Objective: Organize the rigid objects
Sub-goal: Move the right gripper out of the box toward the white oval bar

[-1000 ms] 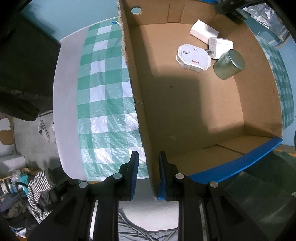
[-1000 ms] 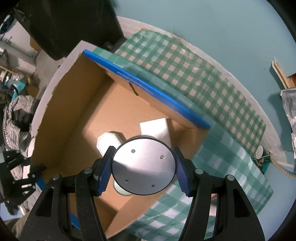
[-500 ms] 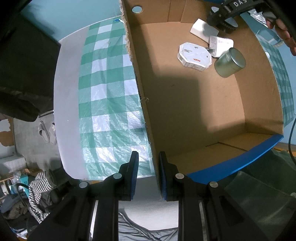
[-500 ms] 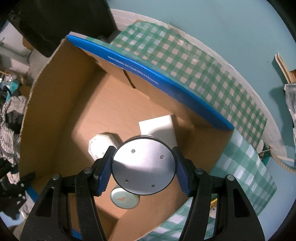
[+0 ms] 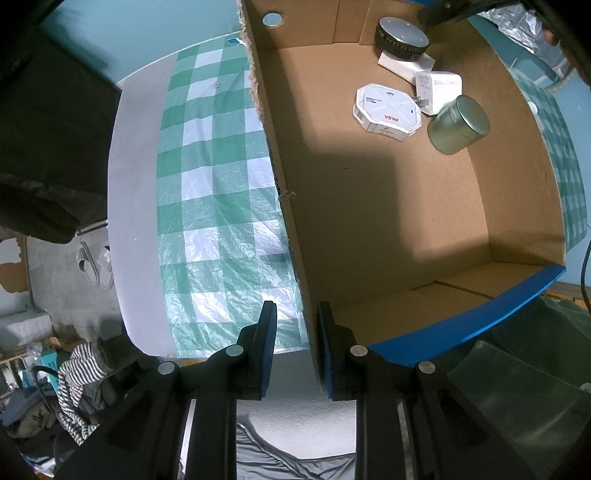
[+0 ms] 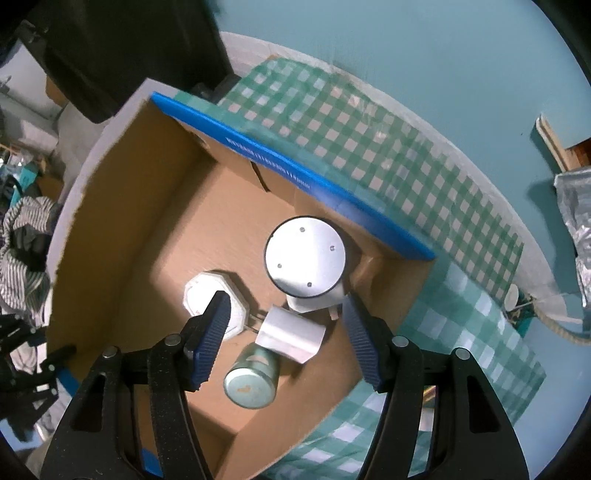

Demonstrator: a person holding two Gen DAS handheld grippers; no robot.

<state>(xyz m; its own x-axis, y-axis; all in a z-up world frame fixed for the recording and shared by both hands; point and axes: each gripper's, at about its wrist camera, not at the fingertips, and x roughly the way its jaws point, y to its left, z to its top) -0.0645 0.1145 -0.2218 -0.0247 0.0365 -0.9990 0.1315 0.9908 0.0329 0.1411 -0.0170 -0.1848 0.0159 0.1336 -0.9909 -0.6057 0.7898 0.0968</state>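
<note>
A cardboard box (image 6: 122, 236) stands on the worktop (image 6: 369, 147). In one corner of it a round disc (image 6: 306, 255) lies on a flat packet (image 6: 314, 301), with a plug adapter (image 6: 291, 334), an octagonal box (image 6: 212, 295) and a tin (image 6: 251, 382) just beside.

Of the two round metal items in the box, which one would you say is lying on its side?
The green tin, beside the white adapter; its lid faces sideways. The flat silver-topped disc sits face up on a white box in the corner.
</note>
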